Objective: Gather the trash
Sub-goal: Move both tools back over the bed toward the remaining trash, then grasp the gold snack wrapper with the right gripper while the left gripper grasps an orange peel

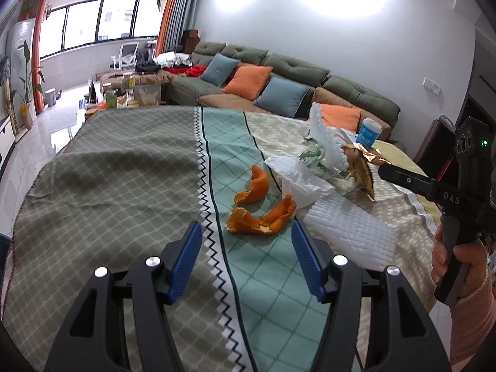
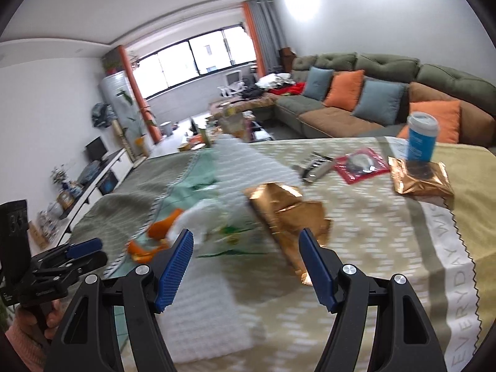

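Observation:
Trash lies on a cloth-covered table (image 1: 124, 170). Two orange peels (image 1: 262, 217) rest just ahead of my left gripper (image 1: 246, 238), which is open with nothing between its blue pads. Behind the peels are a crumpled white tissue (image 1: 297, 176), white foam netting (image 1: 350, 229), a green-and-white wrapper (image 1: 322, 167) and a crumpled gold wrapper (image 1: 362, 167). My right gripper (image 2: 246, 241) is open and empty, with the gold wrapper (image 2: 288, 214) just beyond its pads. The tissue (image 2: 198, 217) and an orange peel (image 2: 161, 226) lie to its left, blurred.
A blue cup (image 2: 421, 136) stands on a gold bag (image 2: 418, 183) at the far right, with a red packet (image 2: 361, 164) and a silver wrapper (image 2: 313, 167) beside it. A sofa (image 1: 294, 71) with cushions runs behind the table. A cluttered low table (image 1: 130, 90) stands further back.

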### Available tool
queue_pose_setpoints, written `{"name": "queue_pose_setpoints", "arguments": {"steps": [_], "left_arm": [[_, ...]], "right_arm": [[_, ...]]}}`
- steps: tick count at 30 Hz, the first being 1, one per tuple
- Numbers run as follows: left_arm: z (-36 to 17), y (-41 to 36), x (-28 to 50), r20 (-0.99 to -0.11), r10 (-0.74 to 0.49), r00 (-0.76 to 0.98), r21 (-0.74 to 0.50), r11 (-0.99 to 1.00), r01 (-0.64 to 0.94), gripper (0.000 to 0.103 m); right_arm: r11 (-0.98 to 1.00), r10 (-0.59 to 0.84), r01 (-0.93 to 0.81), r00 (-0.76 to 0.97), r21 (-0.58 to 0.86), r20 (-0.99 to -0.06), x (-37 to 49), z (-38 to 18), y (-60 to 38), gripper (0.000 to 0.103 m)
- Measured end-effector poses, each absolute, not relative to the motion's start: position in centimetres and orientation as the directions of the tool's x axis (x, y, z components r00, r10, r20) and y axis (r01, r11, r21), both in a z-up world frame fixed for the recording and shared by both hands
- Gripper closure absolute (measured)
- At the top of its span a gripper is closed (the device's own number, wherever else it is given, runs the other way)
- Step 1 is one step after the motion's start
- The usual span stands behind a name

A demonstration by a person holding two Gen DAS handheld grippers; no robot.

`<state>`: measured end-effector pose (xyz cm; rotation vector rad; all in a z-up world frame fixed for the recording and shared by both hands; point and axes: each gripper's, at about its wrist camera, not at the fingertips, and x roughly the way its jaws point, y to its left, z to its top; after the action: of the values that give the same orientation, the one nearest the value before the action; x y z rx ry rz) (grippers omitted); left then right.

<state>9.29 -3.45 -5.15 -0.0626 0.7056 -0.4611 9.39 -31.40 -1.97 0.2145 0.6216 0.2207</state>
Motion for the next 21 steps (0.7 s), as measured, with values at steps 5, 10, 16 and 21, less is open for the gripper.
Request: {"name": "queue_pose_setpoints", "arguments": {"steps": [5,10,16,21], "left_arm": [[-5.6,-4.0,10.7,-0.639,-0.432,0.637,-0.224,0.896,0.383,0.048],[-6.3,-4.9,12.0,-0.676,-0.434,0.595,-0.233,0.892,0.386,0.058],[-7.0,-5.2,13.1,-0.709,-0.443,0.548,-0.262,0.888,0.378,0.07],[-7.2,-5.4,13.1,-0.714,-0.453,0.534,-0.268,0.881,0.389,0.082]], "right_arm": [[0.963,0.232,-0.103,0.784,0.247,-0.576,10.8,-2.6,-32.8,0.033],[0.973,0.206,-0.091,0.765,0.214,-0.61,12.2,-3.2,-33.1,0.033],[0.971,0.219,-0.1,0.739,0.218,-0.637,13.2,-3.9,-33.4,0.054],[0.968,0.23,-0.109,0.746,0.225,-0.625,12.7,-3.7,-33.7,0.069]]}}
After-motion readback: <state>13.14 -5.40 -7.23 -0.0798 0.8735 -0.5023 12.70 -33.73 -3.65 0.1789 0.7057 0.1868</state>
